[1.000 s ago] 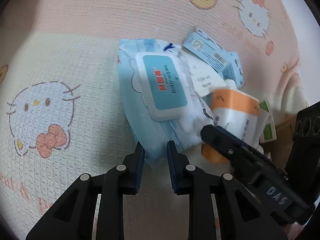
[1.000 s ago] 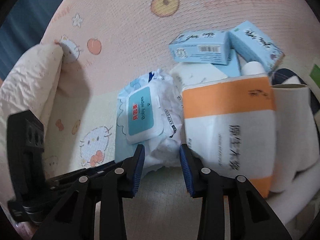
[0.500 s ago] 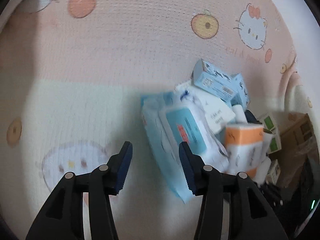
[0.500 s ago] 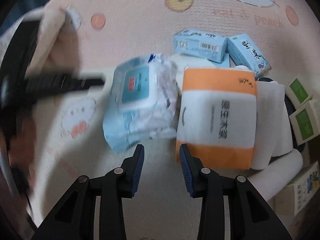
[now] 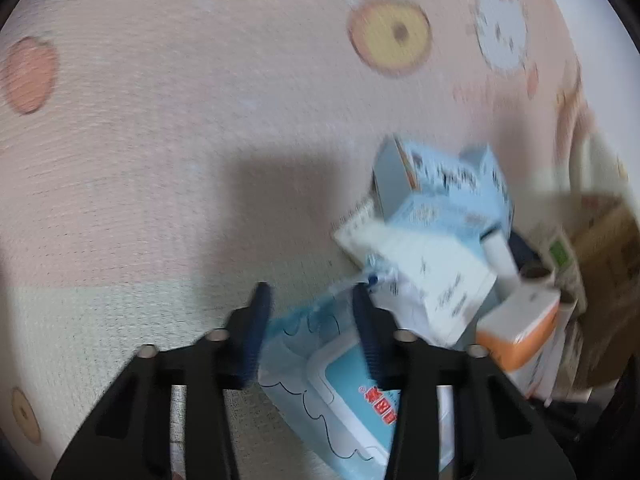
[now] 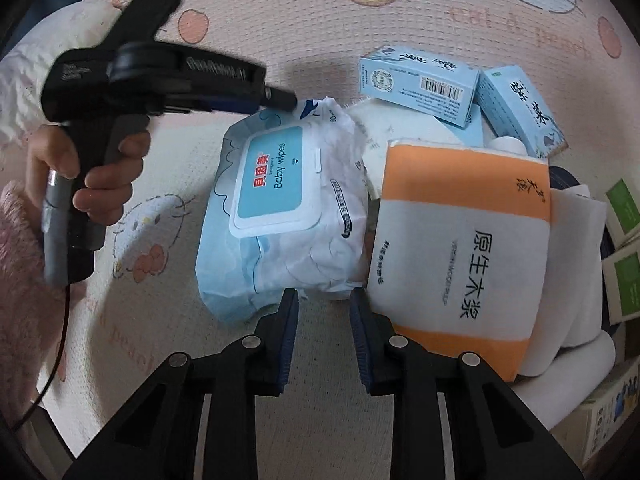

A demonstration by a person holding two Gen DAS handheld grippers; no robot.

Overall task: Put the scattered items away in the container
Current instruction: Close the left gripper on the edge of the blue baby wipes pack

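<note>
A blue baby wipes pack [image 6: 280, 216] lies on the cartoon mat. My left gripper [image 5: 310, 312] is open, its jaws astride the pack's far end [image 5: 320, 364]; in the right wrist view it [image 6: 280, 100] comes in from the left at that end. My right gripper [image 6: 323, 312] is open and empty, just short of the pack's near edge. An orange-and-white tissue pack [image 6: 460, 248] lies right of the wipes. Two light blue boxes [image 6: 420, 80] lie behind them.
White paper rolls [image 6: 576, 248] and green-labelled boxes [image 6: 624, 264] lie at the right. A brown cardboard box [image 5: 612, 256] stands at the right edge of the left wrist view. A cream cushion [image 6: 24, 68] sits at the far left.
My left gripper opened, swung over the mat and came down with its jaws astride the far end of the wipes pack. My right gripper pulled back a little and stayed open.
</note>
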